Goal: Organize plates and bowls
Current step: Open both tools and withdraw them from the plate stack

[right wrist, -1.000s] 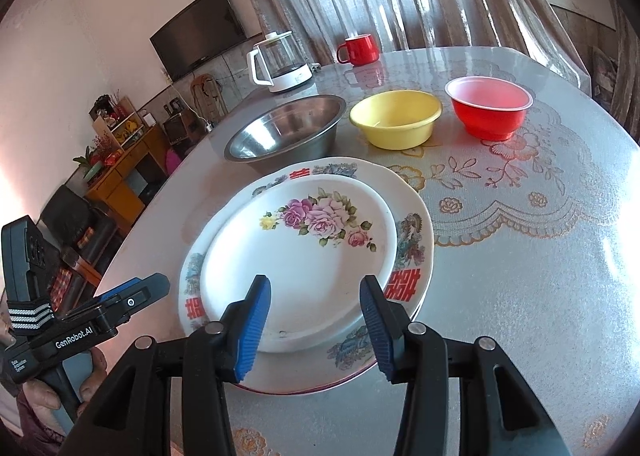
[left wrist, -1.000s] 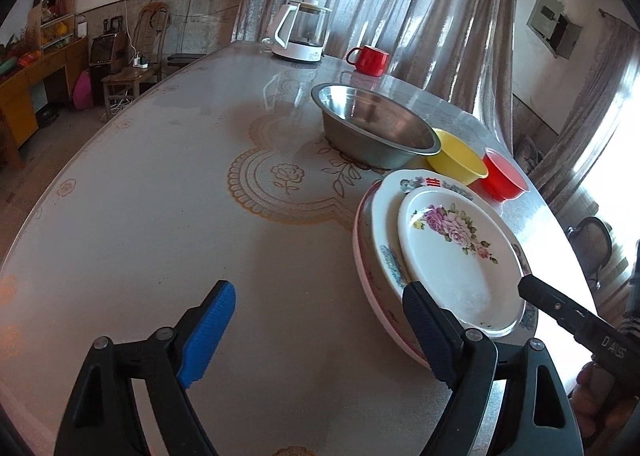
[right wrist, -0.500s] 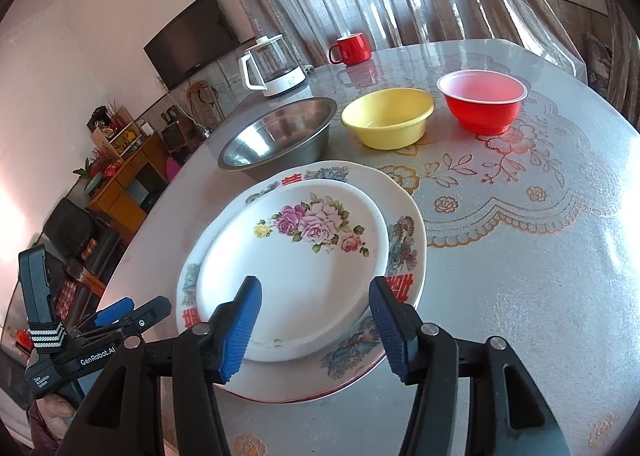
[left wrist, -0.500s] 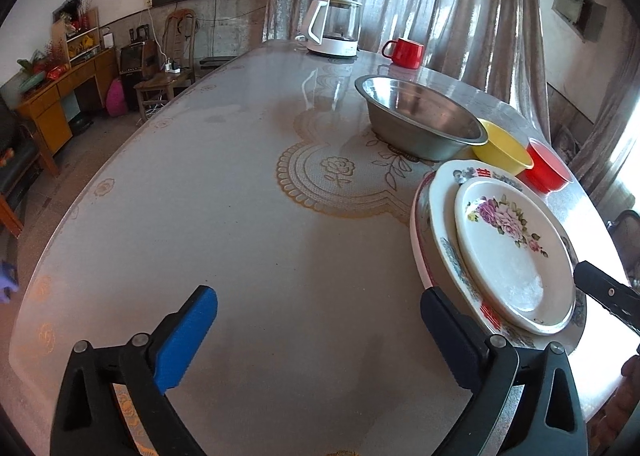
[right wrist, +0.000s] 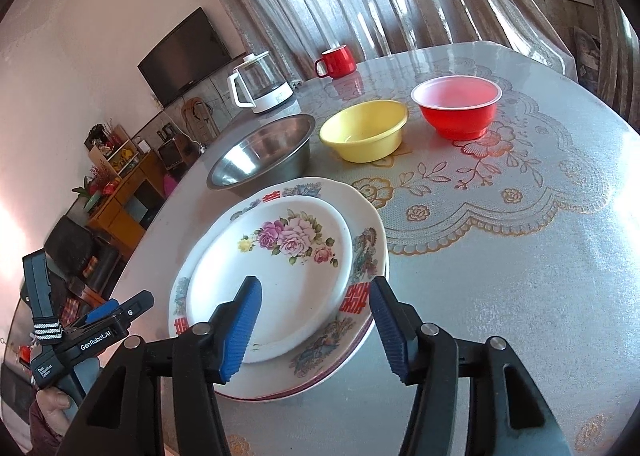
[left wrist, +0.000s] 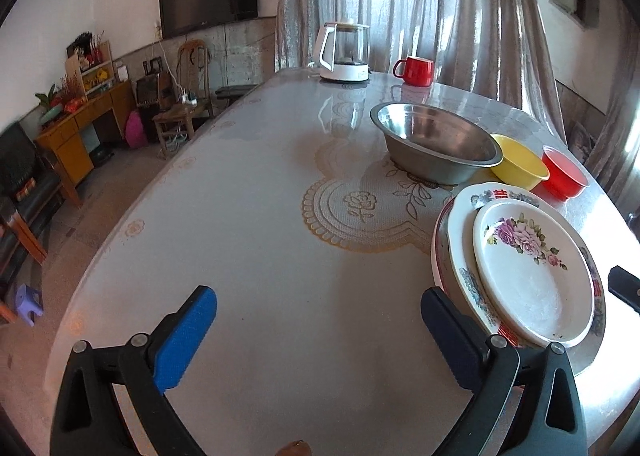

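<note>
A small floral plate (right wrist: 280,256) (left wrist: 532,268) lies on a larger plate with red characters (right wrist: 360,248), and a red-rimmed plate shows underneath. Behind the stack stand a steel bowl (right wrist: 260,160) (left wrist: 436,140), a yellow bowl (right wrist: 364,128) (left wrist: 520,168) and a red bowl (right wrist: 456,104) (left wrist: 564,176) in a row. My right gripper (right wrist: 316,288) hovers open over the stack's near rim, with nothing pressed between its pads. My left gripper (left wrist: 316,304) (right wrist: 112,312) stands wide open over bare table, left of the stack, its right finger close to the rim.
A glass kettle (left wrist: 344,52) and a red mug (left wrist: 416,70) stand at the table's far end. The table edge (left wrist: 132,224) curves along the left, with chairs and a wooden cabinet on the floor beyond. A hand (right wrist: 52,404) holds the left gripper.
The left jaws have opened wider and its view has swung so the plates sit further right. The right jaws have opened a little over the stack.
</note>
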